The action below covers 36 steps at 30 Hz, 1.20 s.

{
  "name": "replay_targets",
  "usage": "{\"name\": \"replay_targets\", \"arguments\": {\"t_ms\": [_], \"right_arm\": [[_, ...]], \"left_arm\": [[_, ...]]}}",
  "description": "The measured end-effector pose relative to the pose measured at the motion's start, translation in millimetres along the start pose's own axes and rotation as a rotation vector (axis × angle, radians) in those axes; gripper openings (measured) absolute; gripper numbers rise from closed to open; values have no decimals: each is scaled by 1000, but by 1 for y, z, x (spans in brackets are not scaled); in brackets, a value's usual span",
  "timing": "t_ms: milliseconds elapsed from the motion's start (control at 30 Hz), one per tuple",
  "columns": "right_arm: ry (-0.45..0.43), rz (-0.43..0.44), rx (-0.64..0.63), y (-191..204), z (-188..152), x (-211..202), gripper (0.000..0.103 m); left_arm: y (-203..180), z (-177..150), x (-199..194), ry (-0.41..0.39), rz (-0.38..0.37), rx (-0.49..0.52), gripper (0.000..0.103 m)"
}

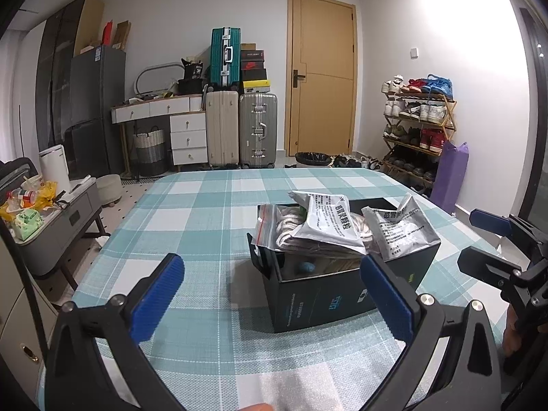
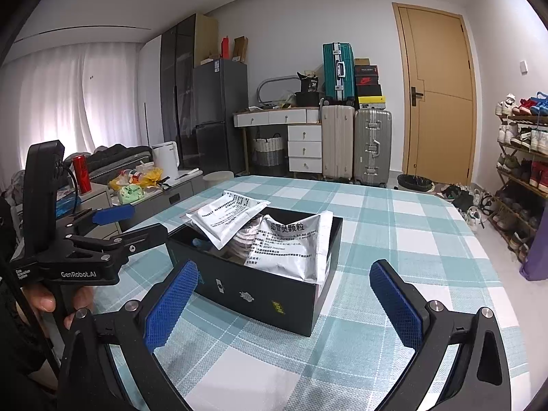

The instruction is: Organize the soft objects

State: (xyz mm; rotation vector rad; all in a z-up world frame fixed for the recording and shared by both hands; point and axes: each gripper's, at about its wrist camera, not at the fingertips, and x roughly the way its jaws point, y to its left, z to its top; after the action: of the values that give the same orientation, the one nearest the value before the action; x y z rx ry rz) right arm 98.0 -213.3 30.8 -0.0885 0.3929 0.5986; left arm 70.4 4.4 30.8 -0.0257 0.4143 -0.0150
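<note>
A black open box (image 1: 328, 294) (image 2: 260, 291) stands on the teal checked tablecloth (image 1: 212, 212) (image 2: 394, 226). It holds two silver printed pouches (image 1: 330, 221) (image 2: 291, 250), a zip bag of pale rope (image 1: 274, 229) and a small blue item (image 1: 305, 267). My left gripper (image 1: 274, 294) is open, just short of the box's near left corner, nothing between its fingers. My right gripper (image 2: 284, 308) is open too, facing the box's near wall. Each gripper shows in the other's view: the right one (image 1: 486, 239) at the box's right, the left one (image 2: 120, 226) at its left.
A white foam sheet (image 1: 301, 390) lies on the cloth under the left gripper. Beyond the table are suitcases (image 1: 239, 126), a white desk with drawers (image 1: 171, 120), a wooden door (image 1: 323, 78), a shoe rack (image 1: 418, 130) and a cluttered side cabinet (image 1: 51, 212).
</note>
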Motion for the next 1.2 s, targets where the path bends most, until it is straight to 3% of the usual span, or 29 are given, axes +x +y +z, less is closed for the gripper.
{"name": "replay_targets", "arguments": {"t_ms": [300, 1200], "right_arm": [[-19, -5, -5, 1, 2, -2, 102], [-17, -1, -4, 1, 2, -1, 102]], "left_arm": [[-8, 2, -7, -33, 11, 30, 103], [-4, 2, -7, -30, 10, 17, 103]]}}
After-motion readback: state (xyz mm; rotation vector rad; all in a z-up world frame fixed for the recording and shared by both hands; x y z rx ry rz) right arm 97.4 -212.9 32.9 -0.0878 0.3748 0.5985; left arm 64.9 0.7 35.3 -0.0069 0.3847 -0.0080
